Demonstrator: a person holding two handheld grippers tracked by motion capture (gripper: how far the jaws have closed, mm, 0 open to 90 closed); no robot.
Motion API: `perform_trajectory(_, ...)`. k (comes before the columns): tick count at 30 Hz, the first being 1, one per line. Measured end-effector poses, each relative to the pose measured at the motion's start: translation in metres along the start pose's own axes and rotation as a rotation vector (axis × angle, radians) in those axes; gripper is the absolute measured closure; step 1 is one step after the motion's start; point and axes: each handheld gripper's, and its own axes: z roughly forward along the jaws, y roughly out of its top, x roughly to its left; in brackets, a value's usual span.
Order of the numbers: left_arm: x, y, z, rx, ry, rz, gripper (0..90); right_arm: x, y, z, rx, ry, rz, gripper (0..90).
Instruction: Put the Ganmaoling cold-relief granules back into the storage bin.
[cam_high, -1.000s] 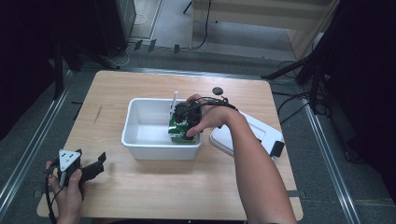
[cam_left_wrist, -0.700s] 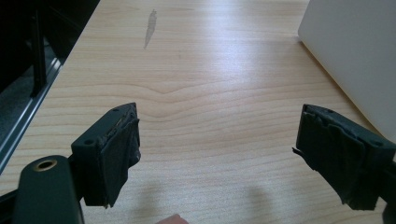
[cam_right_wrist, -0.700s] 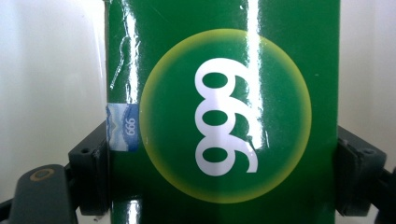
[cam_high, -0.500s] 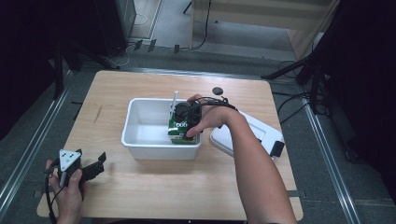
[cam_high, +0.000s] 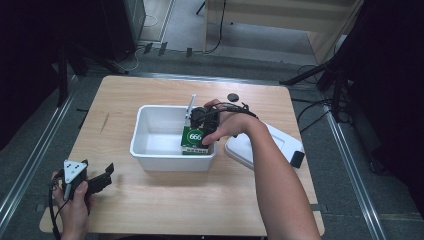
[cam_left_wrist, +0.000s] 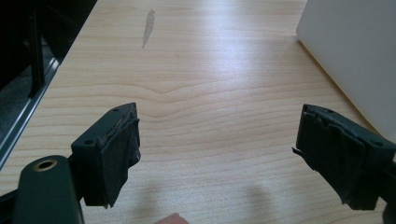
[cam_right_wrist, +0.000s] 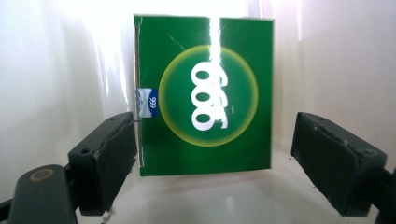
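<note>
A green box with a yellow ring and white digits stands upright inside the white bin, against its right end. My right gripper reaches down into the bin over the box. In the right gripper view the box sits between the jaws of this gripper, which is open. One jaw lies close along the box's edge and the other stands clear of it. My left gripper rests low at the table's near left corner, open with nothing between its pads.
A white lid with a black end piece lies right of the bin. A small dark round object sits behind it. The bin's outer wall is near my left gripper. Bare wood spreads in front.
</note>
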Motion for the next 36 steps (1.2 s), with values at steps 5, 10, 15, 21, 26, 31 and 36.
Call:
perform_trajectory(5, 0.000, 0.000, 0.000, 0.000, 0.004, 0.000, 14.4, 0.000, 0.006, -0.017, -0.038, -0.026, -0.018, 12.3)
perform_trajectory(10, -0.001, 0.000, 0.000, 0.001, 0.006, 0.007, 14.3, 0.001, 0.009, -0.033, -0.055, -0.047, -0.013, 12.3)
perform_trajectory(15, -0.001, 0.000, 0.000, 0.001, 0.004, 0.006, 14.3, 0.001, 0.006, -0.045, -0.069, -0.057, 0.000, 12.2)
perform_trajectory(21, -0.001, 0.000, 0.001, 0.001, 0.003, 0.009, 14.3, -0.001, -0.003, -0.061, -0.096, -0.073, 0.027, 12.2)
perform_trajectory(26, -0.002, 0.000, 0.001, 0.011, 0.004, 0.013, 14.3, -0.004, -0.012, -0.073, -0.107, -0.084, 0.053, 12.3)
perform_trajectory(31, -0.002, 0.000, 0.001, 0.010, 0.005, 0.014, 14.3, -0.007, -0.026, -0.086, -0.114, -0.104, 0.082, 12.3)
perform_trajectory(36, -0.002, 0.000, 0.001, 0.014, 0.005, 0.010, 14.3, -0.010, -0.042, -0.094, -0.108, -0.127, 0.114, 12.3)
